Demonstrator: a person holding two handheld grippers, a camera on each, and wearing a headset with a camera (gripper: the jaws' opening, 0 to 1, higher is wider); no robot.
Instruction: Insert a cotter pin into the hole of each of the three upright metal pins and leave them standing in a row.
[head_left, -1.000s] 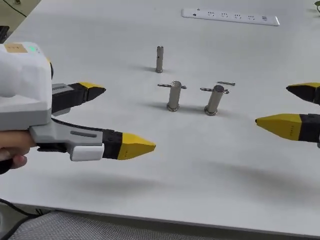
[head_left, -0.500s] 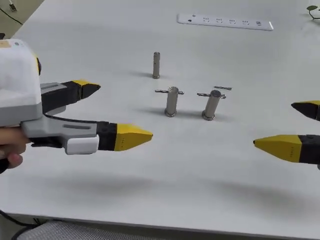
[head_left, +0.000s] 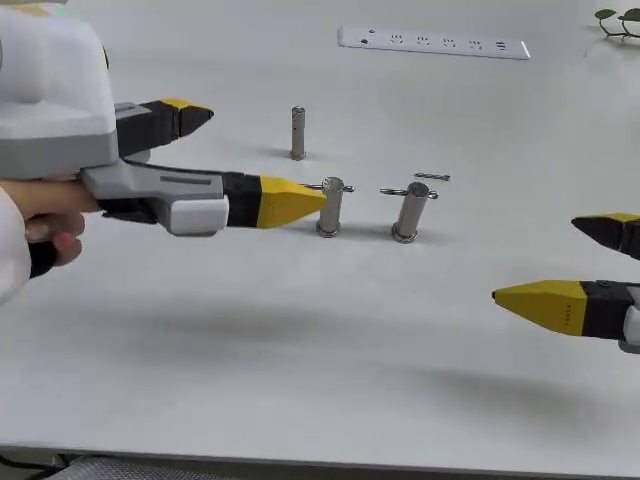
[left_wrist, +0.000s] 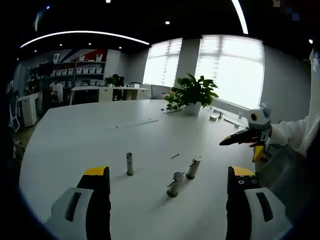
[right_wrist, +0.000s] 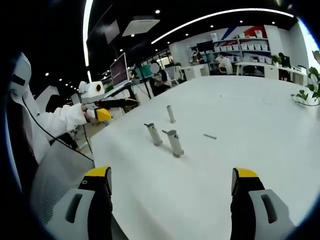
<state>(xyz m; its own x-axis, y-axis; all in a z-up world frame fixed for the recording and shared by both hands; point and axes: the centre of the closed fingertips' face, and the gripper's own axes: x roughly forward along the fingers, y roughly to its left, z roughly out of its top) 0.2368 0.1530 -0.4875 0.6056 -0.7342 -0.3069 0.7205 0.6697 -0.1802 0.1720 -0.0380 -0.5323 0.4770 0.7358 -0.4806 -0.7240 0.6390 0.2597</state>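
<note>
So two of three look done: the front-left pin (head_left: 329, 218) and front-right pin (head_left: 407, 215) stand side by side on the tabletop (head_left: 300, 330) with cotters through them. The back pin (head_left: 298, 133) is bare and out of the row, and a loose cotter pin (head_left: 432, 177) lies near the front-right one. The left hand-held gripper (head_left: 266, 155) and right hand-held gripper (head_left: 535, 258) hover spread wide, empty.

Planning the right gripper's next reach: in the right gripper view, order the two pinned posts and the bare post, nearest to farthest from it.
1. Right-hand pinned post, nearest, centre.
2. Left-hand pinned post, slightly behind, leftward.
3. Bare post, farthest back.
</note>
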